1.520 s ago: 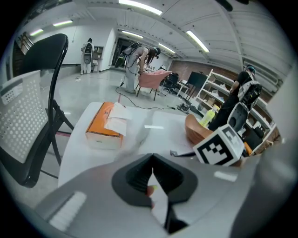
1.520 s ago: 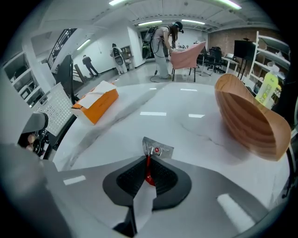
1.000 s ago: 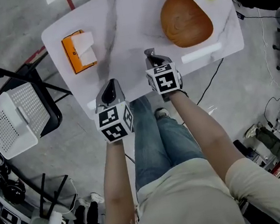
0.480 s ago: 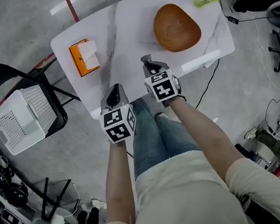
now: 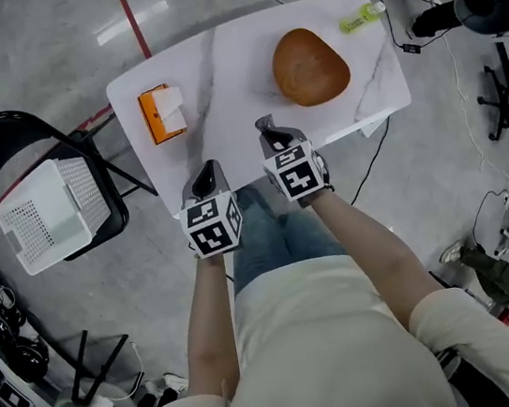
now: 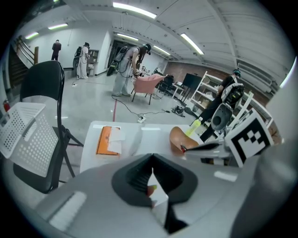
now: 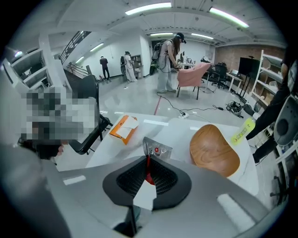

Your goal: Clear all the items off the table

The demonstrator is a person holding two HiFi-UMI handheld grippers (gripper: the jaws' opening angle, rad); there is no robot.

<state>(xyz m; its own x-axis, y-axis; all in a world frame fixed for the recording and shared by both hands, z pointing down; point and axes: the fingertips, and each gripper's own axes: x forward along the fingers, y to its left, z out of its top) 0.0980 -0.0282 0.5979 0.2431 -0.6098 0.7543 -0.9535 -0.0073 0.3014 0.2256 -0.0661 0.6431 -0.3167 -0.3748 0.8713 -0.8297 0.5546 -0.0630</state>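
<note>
One item in hand: the right gripper (image 7: 148,168) is pinched shut on a thin silver sachet (image 7: 157,150); the left gripper (image 6: 150,169) is closed, seemingly empty.
Both hang on the near side of the wooden bowl (image 5: 310,66). On the table (image 5: 214,57), the orange pack (image 5: 162,114) lies well left of the bowl and the yellow-green bottle (image 5: 359,16) near its far right. Held by one edge, the sachet could slip free. Its red logo and the bottle's label are too small to read.

Bench (image 5: 233,59) gleams, glossy white marble-look; smooth wooden bowl (image 5: 310,66) at two o'clock; matt orange cardboard box (image 5: 157,119); shiny foil sachet (image 7: 157,149).
</note>
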